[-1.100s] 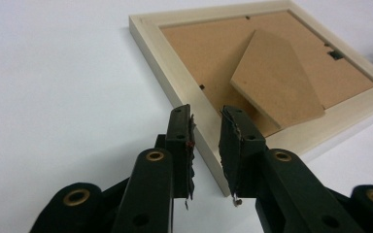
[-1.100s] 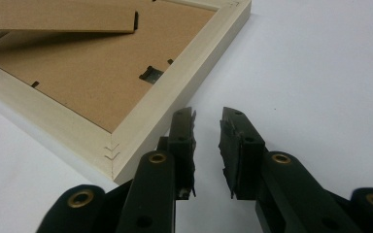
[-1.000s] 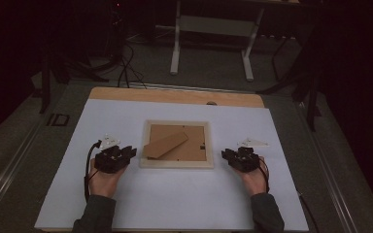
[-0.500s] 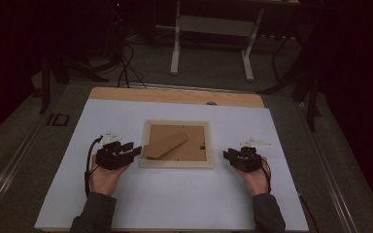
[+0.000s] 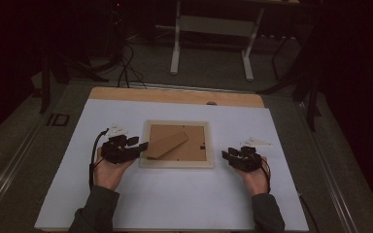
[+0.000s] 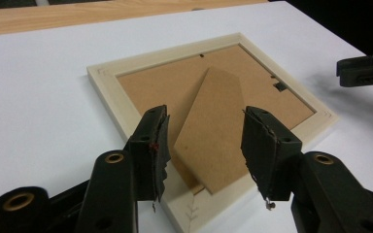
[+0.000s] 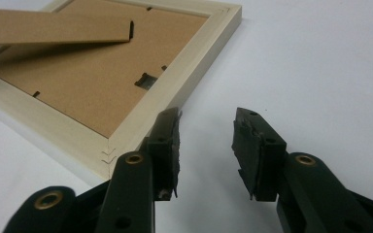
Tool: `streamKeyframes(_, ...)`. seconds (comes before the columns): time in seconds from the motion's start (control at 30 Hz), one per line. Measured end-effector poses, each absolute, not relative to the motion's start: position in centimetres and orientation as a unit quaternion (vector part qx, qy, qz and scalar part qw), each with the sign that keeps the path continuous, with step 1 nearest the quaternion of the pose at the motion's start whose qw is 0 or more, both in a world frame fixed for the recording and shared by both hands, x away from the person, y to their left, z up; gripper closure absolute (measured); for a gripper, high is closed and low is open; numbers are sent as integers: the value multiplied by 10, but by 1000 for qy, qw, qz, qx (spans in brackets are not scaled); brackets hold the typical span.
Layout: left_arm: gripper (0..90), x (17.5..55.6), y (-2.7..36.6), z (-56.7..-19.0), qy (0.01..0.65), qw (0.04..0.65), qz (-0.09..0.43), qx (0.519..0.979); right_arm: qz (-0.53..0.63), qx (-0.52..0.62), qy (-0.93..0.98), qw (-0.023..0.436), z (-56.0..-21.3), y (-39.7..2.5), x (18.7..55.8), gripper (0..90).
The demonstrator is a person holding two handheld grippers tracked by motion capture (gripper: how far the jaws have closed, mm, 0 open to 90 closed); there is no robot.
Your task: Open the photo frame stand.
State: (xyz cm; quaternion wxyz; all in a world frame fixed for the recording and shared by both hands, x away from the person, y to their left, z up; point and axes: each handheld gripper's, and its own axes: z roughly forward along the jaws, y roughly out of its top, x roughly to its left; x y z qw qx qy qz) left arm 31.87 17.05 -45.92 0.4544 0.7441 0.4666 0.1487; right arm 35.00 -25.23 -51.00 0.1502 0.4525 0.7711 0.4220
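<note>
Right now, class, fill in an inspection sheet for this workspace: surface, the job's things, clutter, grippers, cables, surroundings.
Surface: white sheet over a wooden table; edge strip bare at the far side.
Job's things: pale wooden picture frame lying face down, cardboard backing up; its cardboard stand flap raised off the backing.
Clutter: nothing seen.
Grippers: left gripper has open jaws at either side of the stand flap's tip; right gripper has open jaws beside the frame's corner, on the sheet.
Cables: black cable loops from the left gripper; more black cables on the floor.
Surroundings: dark room, white table legs beyond.
</note>
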Motion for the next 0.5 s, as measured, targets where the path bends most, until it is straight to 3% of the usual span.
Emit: streamKeyframes(0.5,515,349,153,-456,458,453,124,755,428,458,765,146,-511,-253,351,576)
